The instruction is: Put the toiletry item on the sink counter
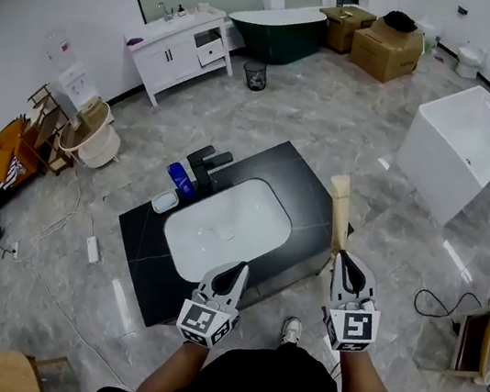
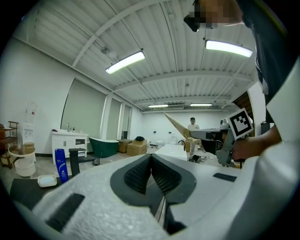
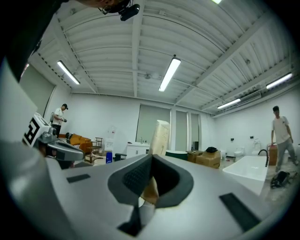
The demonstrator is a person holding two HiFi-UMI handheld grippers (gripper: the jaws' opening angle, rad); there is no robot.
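At the left end of the black counter (image 1: 304,177) there are a small white dish (image 1: 165,201), a blue bottle (image 1: 180,180) and a black faucet (image 1: 205,165), all behind the white basin (image 1: 226,225) that is sunk in the middle. The bottle and the dish are just beside each other.

The left tongs (image 1: 232,274) hang over the near rim of the basin. In the left gripper view the jaws are pressed together and nothing is between them, so this hand has no part in the work now.

The right tongs (image 1: 344,258) are clamped on the near end of the toiletry item (image 1: 340,211). It is a long, pale beige thing like a tube, and I cannot read what it contains. It points forward from the jaws, along the right edge of the counter. From the head view it is probably in the air and not resting on the surface, but the height is hard to judge.

So I judge that the picking up is done and the placing is not. What is left is to bring the item over a free dark part of the counter, lower it until it lies there, and then open the right tongs.
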